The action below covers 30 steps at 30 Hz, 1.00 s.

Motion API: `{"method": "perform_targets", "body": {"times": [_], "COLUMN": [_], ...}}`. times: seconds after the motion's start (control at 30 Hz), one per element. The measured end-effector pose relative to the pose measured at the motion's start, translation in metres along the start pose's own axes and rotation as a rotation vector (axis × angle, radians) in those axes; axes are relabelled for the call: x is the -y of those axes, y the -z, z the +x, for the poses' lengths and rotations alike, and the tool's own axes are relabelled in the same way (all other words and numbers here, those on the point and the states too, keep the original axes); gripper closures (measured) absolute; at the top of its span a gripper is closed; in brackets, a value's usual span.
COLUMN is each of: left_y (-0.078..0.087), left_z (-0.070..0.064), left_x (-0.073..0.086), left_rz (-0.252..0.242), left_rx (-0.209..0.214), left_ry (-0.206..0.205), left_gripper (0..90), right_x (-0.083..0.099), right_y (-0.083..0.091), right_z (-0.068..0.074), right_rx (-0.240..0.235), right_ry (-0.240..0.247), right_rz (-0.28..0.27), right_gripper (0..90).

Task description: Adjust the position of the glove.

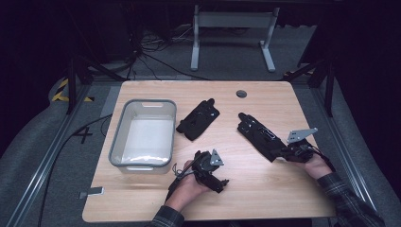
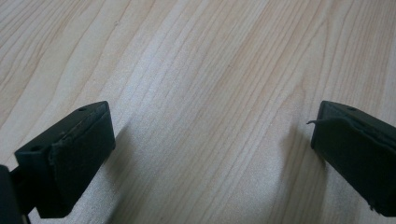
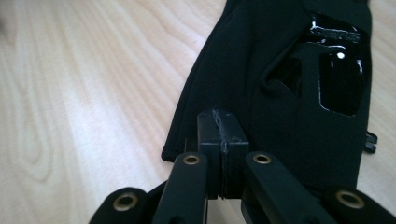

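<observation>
Two black gloves lie on the wooden table [image 1: 246, 189]. One glove [image 1: 199, 119] rests beside the bin. The other glove [image 1: 257, 134] [image 3: 280, 93], with a glossy patch on its back, stretches toward the right hand. My right gripper [image 1: 283, 152] [image 3: 223, 133] is at this glove's near cuff, its jaws pressed together on the fabric edge. My left gripper [image 1: 221, 183] [image 2: 212, 126] sits low over bare wood near the front of the table. Its jaws stand wide apart with nothing between them.
A grey plastic bin [image 1: 116, 137] with nothing in it stands at the table's left side. A round cable port [image 1: 241, 93] sits near the far edge. Beyond the table are cables and a white desk frame [image 1: 231, 21] on the floor.
</observation>
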State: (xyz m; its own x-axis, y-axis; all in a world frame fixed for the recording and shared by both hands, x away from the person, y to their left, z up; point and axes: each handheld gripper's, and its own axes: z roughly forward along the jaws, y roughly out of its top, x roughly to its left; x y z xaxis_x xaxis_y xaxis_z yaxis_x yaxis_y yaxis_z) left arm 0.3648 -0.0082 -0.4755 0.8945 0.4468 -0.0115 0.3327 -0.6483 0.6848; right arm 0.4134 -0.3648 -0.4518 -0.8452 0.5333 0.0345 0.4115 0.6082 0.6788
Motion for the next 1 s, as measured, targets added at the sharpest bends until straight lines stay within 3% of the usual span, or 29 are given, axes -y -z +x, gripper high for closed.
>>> {"method": "perform_targets", "body": {"times": [0.5,1.0], "left_y": [0.0,0.0], "left_z": [0.0,0.0], "left_x": [0.0,0.0], "left_rz": [0.002,-0.001], "left_rx": [-0.001,0.0], "left_ry": [0.003,-0.001], "left_gripper": [0.0,0.0], "right_x": [0.014,0.03], "right_y": [0.011,0.026], "right_z": [0.026,0.069], "right_rx": [-0.052,-0.104], "right_ry": [0.021,0.078], "right_rz": [0.008,0.03], "right_gripper": [90.0,90.0]}}
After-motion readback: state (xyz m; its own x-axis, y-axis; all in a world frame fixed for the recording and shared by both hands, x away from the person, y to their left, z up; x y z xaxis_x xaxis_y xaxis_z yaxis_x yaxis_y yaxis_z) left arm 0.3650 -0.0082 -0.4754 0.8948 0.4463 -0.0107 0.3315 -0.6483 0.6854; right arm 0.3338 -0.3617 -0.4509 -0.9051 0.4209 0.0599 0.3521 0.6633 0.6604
